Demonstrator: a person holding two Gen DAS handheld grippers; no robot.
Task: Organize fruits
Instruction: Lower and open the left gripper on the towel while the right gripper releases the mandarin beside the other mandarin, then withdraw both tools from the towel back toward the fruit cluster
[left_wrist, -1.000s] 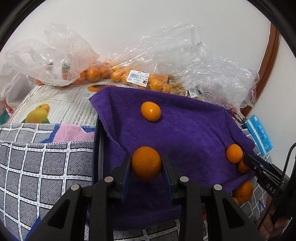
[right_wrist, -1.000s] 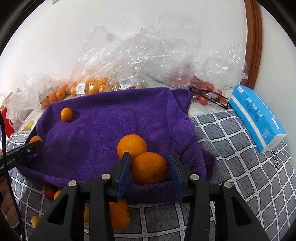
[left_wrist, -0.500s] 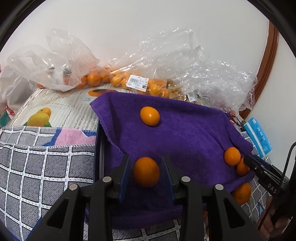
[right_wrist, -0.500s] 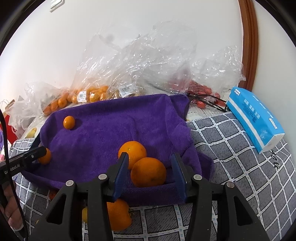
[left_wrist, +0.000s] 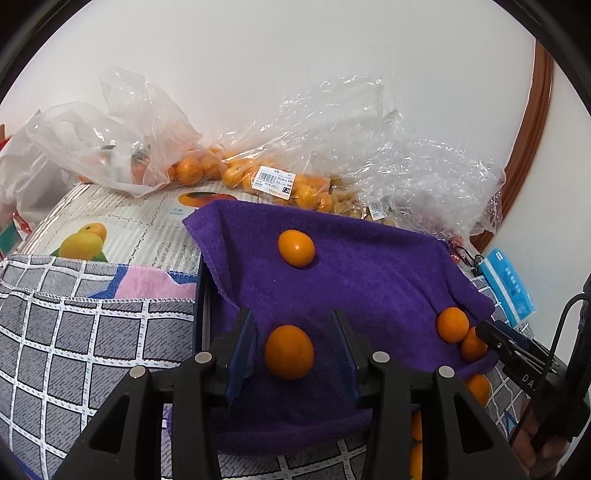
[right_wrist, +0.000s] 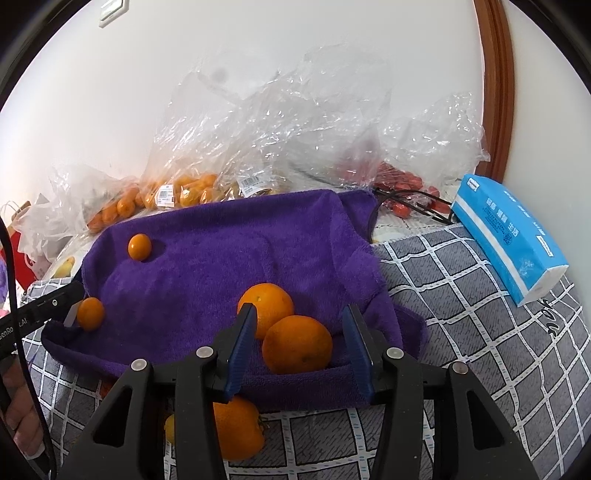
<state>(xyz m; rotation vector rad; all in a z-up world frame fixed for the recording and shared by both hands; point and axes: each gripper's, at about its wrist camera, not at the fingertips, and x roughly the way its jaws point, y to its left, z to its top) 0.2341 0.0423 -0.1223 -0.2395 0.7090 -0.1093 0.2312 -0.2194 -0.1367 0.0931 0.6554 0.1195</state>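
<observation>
Opening, the left gripper (left_wrist: 291, 350) is seen clear of a small orange (left_wrist: 289, 351); only the right view shows the right gripper (right_wrist: 299, 341) parted around a larger orange (right_wrist: 297, 344), untouched.

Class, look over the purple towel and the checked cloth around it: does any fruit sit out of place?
Yes. One orange lies off the purple towel, on the checked cloth below its front edge, with a small yellow fruit beside it, while other fruits sit on the towel.
</observation>
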